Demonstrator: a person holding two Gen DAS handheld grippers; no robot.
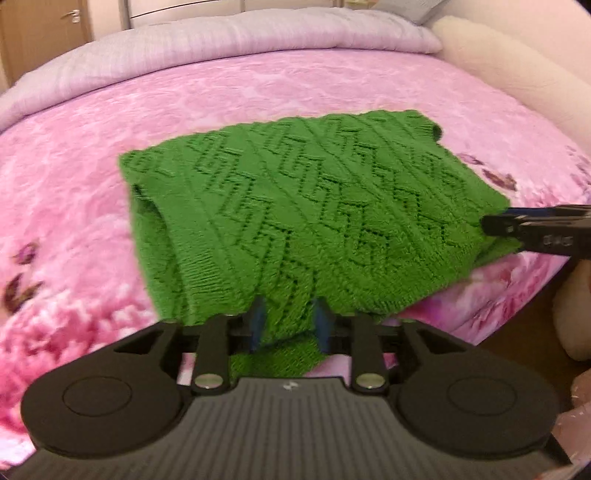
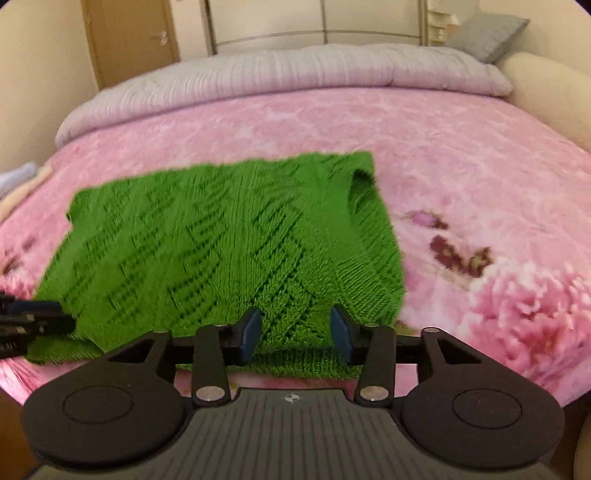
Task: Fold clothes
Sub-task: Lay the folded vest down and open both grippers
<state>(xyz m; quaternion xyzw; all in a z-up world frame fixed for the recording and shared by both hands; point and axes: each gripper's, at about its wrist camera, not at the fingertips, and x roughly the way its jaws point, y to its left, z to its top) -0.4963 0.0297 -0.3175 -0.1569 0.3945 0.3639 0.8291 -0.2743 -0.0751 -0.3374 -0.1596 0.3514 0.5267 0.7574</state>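
A green knitted sweater (image 1: 295, 206) (image 2: 221, 251) lies across a pink floral bedspread (image 1: 92, 221) (image 2: 480, 166). Its near edge is raised off the bed, and a lower green layer shows beneath it. My left gripper (image 1: 289, 321) is shut on that near edge toward its left end, with knit bunched between the blue pads. My right gripper (image 2: 295, 328) is shut on the same edge toward its right end. Each gripper shows in the other's view: the right gripper (image 1: 491, 225) pinches the sweater's right corner, and the left gripper (image 2: 62, 315) sits at its left corner.
A rolled lilac duvet (image 1: 221, 48) (image 2: 277, 74) lies across the far end of the bed. A cream padded bed frame (image 1: 517, 66) (image 2: 546, 88) curves along the right side. A grey pillow (image 2: 487, 33) sits beyond it. Light folded cloths (image 2: 18, 177) rest at the left edge.
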